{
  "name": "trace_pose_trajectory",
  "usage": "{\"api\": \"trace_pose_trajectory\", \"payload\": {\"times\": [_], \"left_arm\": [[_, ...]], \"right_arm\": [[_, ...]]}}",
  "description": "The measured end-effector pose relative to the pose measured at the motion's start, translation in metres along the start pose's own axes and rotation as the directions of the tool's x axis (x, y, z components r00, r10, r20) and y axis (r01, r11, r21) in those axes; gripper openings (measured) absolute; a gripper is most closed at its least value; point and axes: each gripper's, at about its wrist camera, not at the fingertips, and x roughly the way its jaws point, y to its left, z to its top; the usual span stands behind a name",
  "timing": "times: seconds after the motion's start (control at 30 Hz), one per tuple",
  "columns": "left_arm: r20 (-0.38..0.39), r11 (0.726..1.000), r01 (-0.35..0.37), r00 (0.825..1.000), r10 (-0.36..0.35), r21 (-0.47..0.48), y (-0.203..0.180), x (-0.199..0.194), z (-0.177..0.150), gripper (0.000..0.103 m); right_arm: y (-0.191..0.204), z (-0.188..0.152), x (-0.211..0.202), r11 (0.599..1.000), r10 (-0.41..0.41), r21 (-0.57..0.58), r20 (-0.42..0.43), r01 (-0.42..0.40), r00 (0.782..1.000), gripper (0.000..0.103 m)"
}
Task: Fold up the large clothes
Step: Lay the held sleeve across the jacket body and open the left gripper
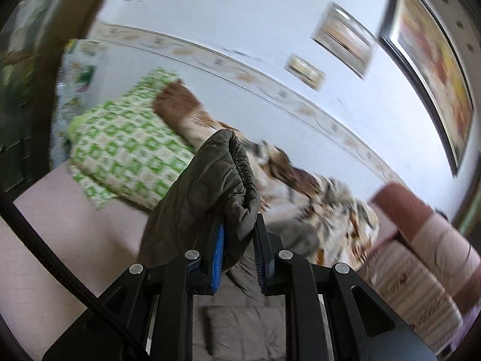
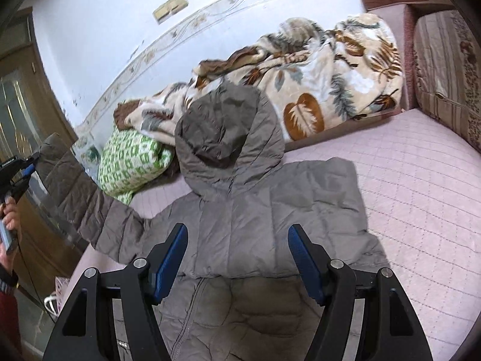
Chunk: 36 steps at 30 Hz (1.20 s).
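Note:
A grey hooded padded jacket [image 2: 249, 210] lies face up on a pink quilted bed [image 2: 421, 186], hood [image 2: 228, 132] toward the wall. Its right-hand sleeve is folded in over the body. My left gripper [image 1: 239, 234] is shut on the cuff of the other sleeve [image 1: 216, 177] and holds it raised off the bed's left side. That gripper also shows in the right wrist view [image 2: 27, 168] with the sleeve [image 2: 84, 207] stretched out to it. My right gripper [image 2: 237, 255] is open and empty, hovering above the jacket's chest and zip.
A leaf-patterned blanket [image 2: 315, 84] is heaped along the wall behind the hood. A green-and-white pillow [image 2: 129, 159] lies at its left. A padded headboard [image 2: 445, 60] stands at the right. A wooden door [image 2: 27, 90] is at the left, beyond the bed edge.

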Motion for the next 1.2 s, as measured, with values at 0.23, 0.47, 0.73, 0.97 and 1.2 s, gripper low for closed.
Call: {"api": "trace_pose_trajectory", "payload": {"times": [0.23, 0.47, 0.73, 0.97, 1.2], "left_arm": [[-0.119, 0.99, 0.124, 0.986, -0.116, 0.061, -0.09, 0.038, -0.052, 0.017], [-0.233, 0.974, 0.217, 0.953, -0.195, 0.07, -0.158, 0.083, -0.115, 0.017], [-0.407, 0.973, 0.225, 0.895, -0.184, 0.055, -0.194, 0.147, -0.225, 0.017], [-0.533, 0.978, 0.2, 0.836, -0.134, 0.067, -0.189, 0.185, -0.288, 0.018], [-0.538, 0.971, 0.223, 0.831, -0.142, 0.088, -0.18, 0.172, -0.284, 0.049]], "right_arm": [[-0.02, 0.008, -0.019, 0.998, 0.007, 0.055, 0.035, -0.009, 0.999, 0.074], [-0.035, 0.015, -0.031, 0.995, 0.0, 0.102, 0.071, -0.007, 0.998, 0.074], [-0.05, 0.019, -0.039, 0.99, -0.026, 0.142, 0.095, 0.013, 0.995, 0.074], [-0.062, 0.021, -0.036, 0.985, -0.034, 0.173, 0.086, 0.019, 0.996, 0.074], [-0.063, 0.02, -0.029, 0.983, -0.041, 0.179, 0.072, 0.028, 0.997, 0.074]]}}
